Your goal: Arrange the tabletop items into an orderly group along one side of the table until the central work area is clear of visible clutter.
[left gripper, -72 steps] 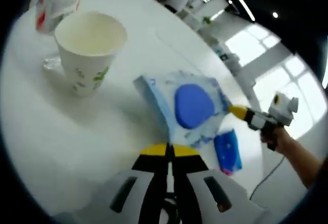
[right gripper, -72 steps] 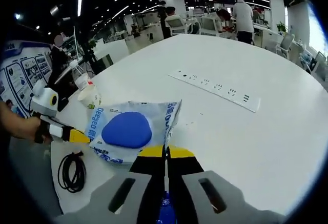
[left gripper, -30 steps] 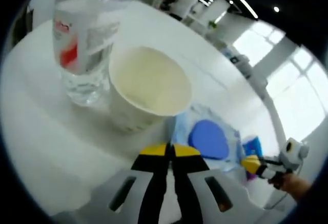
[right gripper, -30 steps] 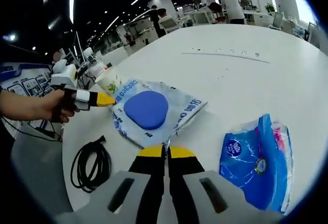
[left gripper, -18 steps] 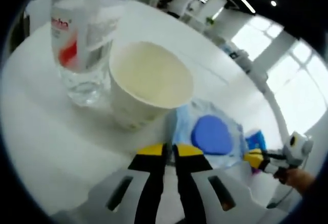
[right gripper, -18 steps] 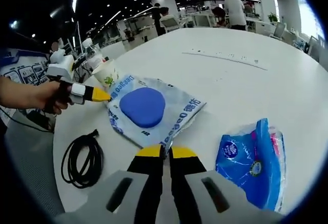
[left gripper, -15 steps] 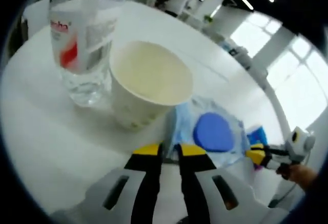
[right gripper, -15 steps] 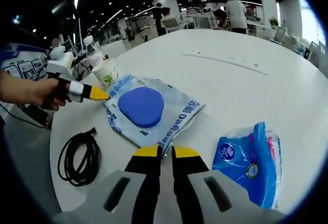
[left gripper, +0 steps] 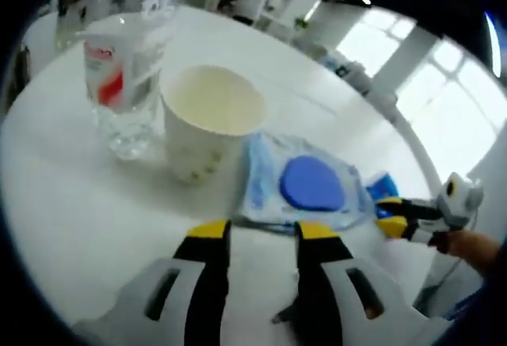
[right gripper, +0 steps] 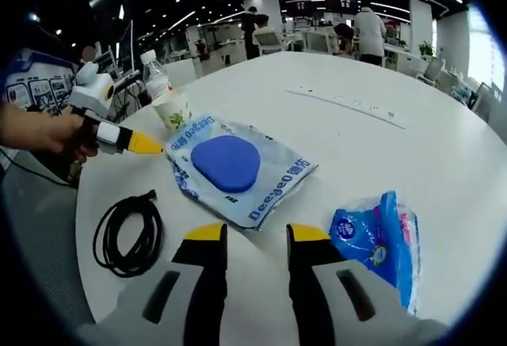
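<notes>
A round white table [right gripper: 412,85] carries everything. The largest item on it is a flat pale-blue wipes packet [right gripper: 238,168] with a dark blue oval patch, lying near the table's edge; in the left gripper view the same packet [left gripper: 305,188] sits just beside a paper cup. The right gripper view also takes in a smaller blue tissue pack [right gripper: 376,243] lying apart from the wipes packet, a coiled black cable [right gripper: 127,235] near the table's edge, and a long white power strip [right gripper: 348,104] set into the tabletop farther off. In the left gripper view, just a corner of the tissue pack [left gripper: 383,186] peeks out past the wipes packet.

The left gripper view gives the close look at the empty white paper cup [left gripper: 207,128] and the clear water bottle [left gripper: 123,81] with a red and white label, standing just beside each other; in the right gripper view they are small, at the packet's far corner.

The left gripper [left gripper: 257,231] hangs over bare table short of the packet, yellow-tipped jaws parted, holding nothing. The right gripper [right gripper: 249,233] stands likewise, jaws apart and empty, just short of the packet's near edge. Each view catches the other gripper, held in a hand, at the packet's opposite side.
</notes>
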`<state>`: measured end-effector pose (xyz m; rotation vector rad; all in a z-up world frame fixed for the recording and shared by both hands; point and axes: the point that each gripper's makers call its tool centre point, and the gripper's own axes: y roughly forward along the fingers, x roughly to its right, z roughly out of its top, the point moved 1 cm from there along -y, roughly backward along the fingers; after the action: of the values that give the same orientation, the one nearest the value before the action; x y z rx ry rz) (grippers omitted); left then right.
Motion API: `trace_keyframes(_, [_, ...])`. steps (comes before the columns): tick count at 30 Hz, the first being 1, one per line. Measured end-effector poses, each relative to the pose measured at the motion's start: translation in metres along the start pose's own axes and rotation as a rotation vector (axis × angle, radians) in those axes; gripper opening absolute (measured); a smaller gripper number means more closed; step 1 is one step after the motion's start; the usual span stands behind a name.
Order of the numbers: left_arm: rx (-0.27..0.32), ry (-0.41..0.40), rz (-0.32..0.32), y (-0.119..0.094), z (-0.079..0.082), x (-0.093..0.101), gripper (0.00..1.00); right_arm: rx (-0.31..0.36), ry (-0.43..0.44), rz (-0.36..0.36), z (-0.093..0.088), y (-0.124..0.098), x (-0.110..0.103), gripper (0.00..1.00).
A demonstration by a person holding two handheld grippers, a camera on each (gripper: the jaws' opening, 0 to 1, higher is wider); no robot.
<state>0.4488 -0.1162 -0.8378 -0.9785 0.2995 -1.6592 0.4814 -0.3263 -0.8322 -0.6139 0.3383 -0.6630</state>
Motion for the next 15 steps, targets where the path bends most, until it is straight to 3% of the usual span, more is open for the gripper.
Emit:
trace_keyframes(8, [0.04,0.227,-0.097,-0.032,-0.001,0.025,0.47,0.035,-0.062,-0.035,0.008,-0.027,0.0,0.41])
trace_keyframes(15, [0.099,0.344,-0.156,-0.065,0.013,0.043,0.6,0.034,-0.102,-0.071,0.011,-0.049,0.01,0.53])
